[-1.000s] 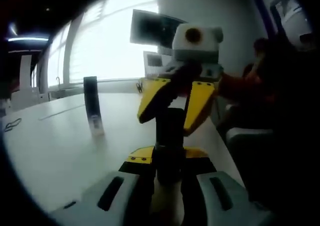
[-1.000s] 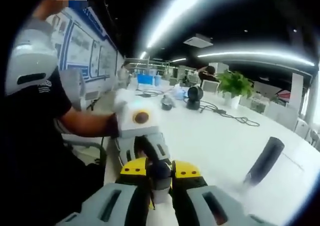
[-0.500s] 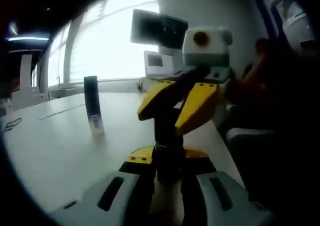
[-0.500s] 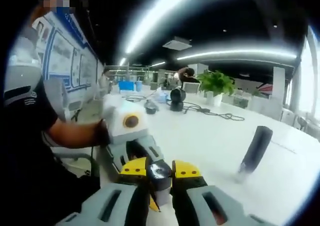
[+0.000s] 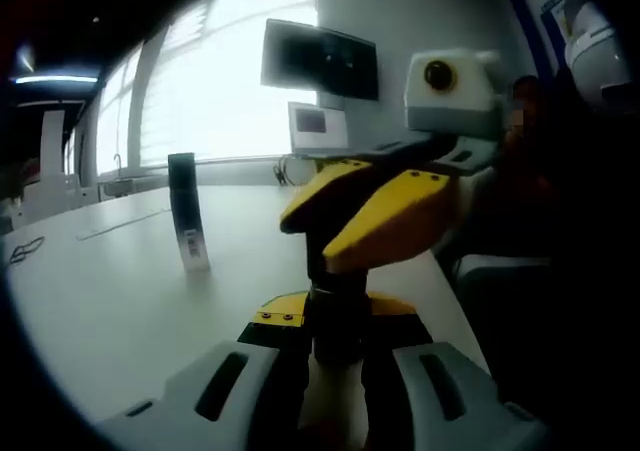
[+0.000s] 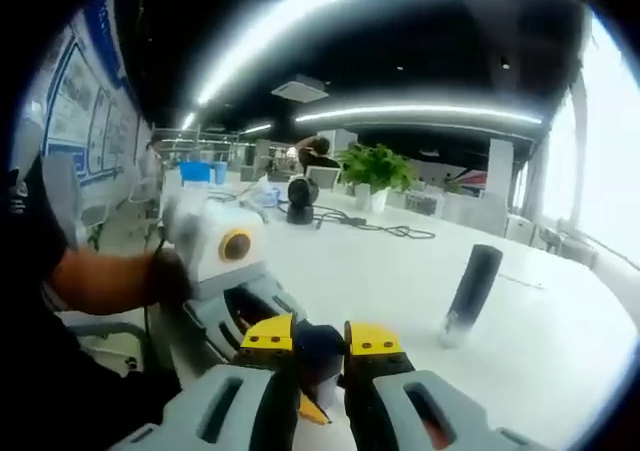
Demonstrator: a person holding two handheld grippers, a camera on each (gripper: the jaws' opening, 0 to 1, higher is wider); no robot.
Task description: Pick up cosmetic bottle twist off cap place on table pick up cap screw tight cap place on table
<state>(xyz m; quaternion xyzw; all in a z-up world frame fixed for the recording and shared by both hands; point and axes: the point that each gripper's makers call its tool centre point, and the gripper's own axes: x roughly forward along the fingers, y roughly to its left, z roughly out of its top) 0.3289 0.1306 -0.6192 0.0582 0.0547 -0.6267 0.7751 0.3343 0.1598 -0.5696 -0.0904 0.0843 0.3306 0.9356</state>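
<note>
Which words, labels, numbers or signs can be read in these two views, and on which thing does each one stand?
No text can be read.
Pale label low on the dark standing bottle: too blurred to read.
Blue and white wall posters: print too small and blurred to read.
Small screen below the dark monitor: no legible characters.
Dark bottle held in the left hand-held gripper: no label visible.

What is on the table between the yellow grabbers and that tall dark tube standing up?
Nothing. In the left gripper view, only bare white table lies between the cosmetic bottle held in the fingers and the tall dark tube.
</note>
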